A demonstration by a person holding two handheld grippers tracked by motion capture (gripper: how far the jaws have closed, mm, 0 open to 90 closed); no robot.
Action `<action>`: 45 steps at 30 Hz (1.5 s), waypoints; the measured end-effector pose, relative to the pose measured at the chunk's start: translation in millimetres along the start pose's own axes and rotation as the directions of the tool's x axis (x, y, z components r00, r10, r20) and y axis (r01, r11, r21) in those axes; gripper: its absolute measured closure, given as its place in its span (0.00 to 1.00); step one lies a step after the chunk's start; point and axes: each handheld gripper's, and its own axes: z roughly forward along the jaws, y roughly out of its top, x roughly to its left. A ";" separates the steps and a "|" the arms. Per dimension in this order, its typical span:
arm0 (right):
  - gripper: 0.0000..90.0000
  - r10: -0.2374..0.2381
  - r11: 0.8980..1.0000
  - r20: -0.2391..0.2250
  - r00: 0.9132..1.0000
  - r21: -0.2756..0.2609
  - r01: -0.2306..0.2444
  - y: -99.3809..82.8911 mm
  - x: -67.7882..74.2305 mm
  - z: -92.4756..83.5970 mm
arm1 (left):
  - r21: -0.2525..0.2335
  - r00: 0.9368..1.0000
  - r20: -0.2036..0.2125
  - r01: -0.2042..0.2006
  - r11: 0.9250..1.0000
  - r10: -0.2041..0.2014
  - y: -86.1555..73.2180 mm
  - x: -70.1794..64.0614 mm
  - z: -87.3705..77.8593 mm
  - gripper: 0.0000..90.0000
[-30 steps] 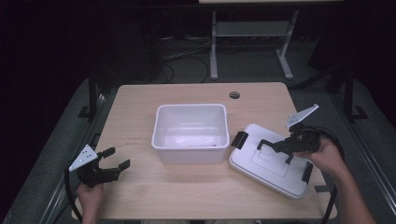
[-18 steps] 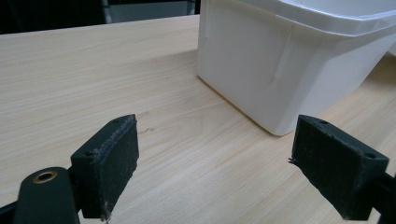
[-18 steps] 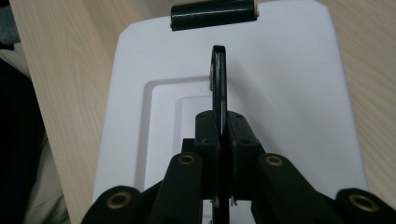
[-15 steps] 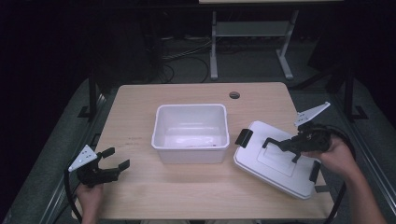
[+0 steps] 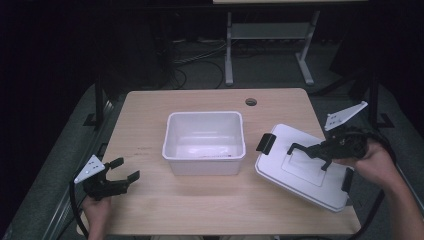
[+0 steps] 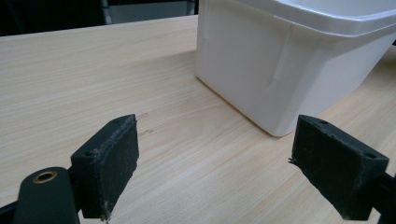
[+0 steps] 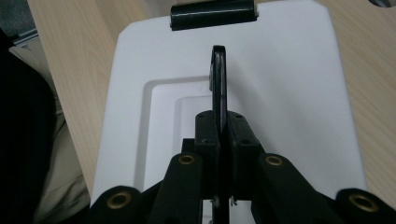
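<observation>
Right gripper [image 5: 327, 151] is clamped on the lid [image 5: 305, 170] handle [image 7: 218, 79] at the table's right side, so imo keep it level w/ the tub [image 5: 205, 141] just left, while the left gripper [image 5: 122, 170] sits w/ jaws apart.

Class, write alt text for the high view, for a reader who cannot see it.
The right gripper clamps the black handle of a white lid, tilted above a wooden table. An open white bin sits mid-table; the left gripper rests open near the front-left corner.
</observation>
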 end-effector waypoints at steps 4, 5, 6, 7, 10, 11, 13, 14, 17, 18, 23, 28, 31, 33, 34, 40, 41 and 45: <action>0.94 -0.010 1.000 0.002 1.000 0.000 0.010 3.9 1.4 -7.9 | -0.002 1.000 0.000 -0.001 1.000 0.001 0.1 -0.5 0.8 0.16; 0.94 -0.018 1.000 0.003 1.000 -0.001 0.018 7.3 2.9 -13.9 | -0.001 1.000 -0.002 0.001 1.000 -0.001 0.1 -0.6 0.8 0.16; 0.94 -0.021 1.000 0.003 1.000 0.000 0.021 8.6 3.9 -15.6 | -0.001 1.000 -0.002 0.000 1.000 0.000 -0.1 0.2 0.5 0.16; 0.94 -0.031 1.000 0.002 1.000 0.001 0.031 10.5 4.8 -17.6 | 0.000 1.000 -0.003 0.001 1.000 -0.001 -0.2 0.5 0.4 0.16; 0.94 -0.047 0.999 0.005 0.999 -0.002 0.047 16.3 7.6 -22.7 | -0.001 1.000 -0.005 0.003 1.000 -0.003 -0.3 0.7 0.0 0.16; 0.94 -0.048 0.999 0.001 0.999 -0.006 0.048 18.3 8.3 -23.9 | -0.001 1.000 -0.004 0.001 1.000 -0.001 -0.1 0.5 0.0 0.16; 0.94 -0.058 0.998 -0.002 0.998 -0.009 0.058 22.7 9.8 -25.2 | 0.001 1.000 -0.002 0.000 1.000 0.000 -0.1 0.3 0.3 0.16; 0.94 -0.062 0.998 -0.005 0.998 -0.006 0.062 25.4 10.6 -25.5 | 0.001 1.000 -0.002 0.000 1.000 0.000 -0.2 0.4 0.5 0.16; 0.94 -0.088 0.996 -0.008 0.996 -0.003 0.088 35.7 14.2 -25.5 | 0.000 1.000 -0.003 0.002 1.000 -0.002 0.0 0.8 1.0 0.16; 0.94 -0.092 0.996 -0.010 0.996 -0.003 0.091 38.0 14.9 -25.6 | 0.000 1.000 -0.002 0.003 1.000 -0.003 0.3 0.8 1.3 0.16; 0.94 -0.121 0.993 -0.021 0.992 -0.005 0.121 54.2 18.2 -24.0 | 0.000 1.000 -0.001 0.001 1.000 -0.001 0.5 0.9 1.1 0.16; 0.94 -0.149 0.989 -0.030 0.988 -0.006 0.149 68.8 19.8 -20.0 | 0.001 1.000 -0.005 0.003 1.000 -0.003 0.0 1.5 1.5 0.16; 0.94 -0.152 0.988 -0.037 0.988 -0.003 0.152 74.3 20.2 -17.7 | -0.003 1.000 -0.006 0.005 1.000 -0.005 -0.1 1.6 1.2 0.16; 0.94 -0.164 0.986 -0.048 0.985 0.000 0.164 81.9 19.6 -13.6 | -0.004 1.000 -0.005 0.007 1.000 -0.007 -0.2 1.7 1.5 0.16; 0.94 -0.167 0.986 -0.051 0.985 0.002 0.167 84.4 19.6 -12.3 | -0.003 1.000 -0.006 0.006 1.000 -0.006 -0.2 1.6 1.5 0.16; 0.94 -0.190 0.982 -0.066 0.980 0.000 0.191 100.4 21.1 -4.5 | -0.008 1.000 -0.003 0.012 1.000 -0.012 -0.3 1.1 2.2 0.16; 0.94 -0.190 0.982 -0.066 0.980 0.000 0.191 100.4 21.1 -4.5 | -0.008 1.000 -0.003 0.012 1.000 -0.012 -0.3 1.1 2.2 0.16; 0.94 -0.206 0.978 -0.080 0.975 0.000 0.206 111.6 22.4 0.8 | -0.008 1.000 -0.001 0.012 1.000 -0.012 -0.3 1.0 2.7 0.16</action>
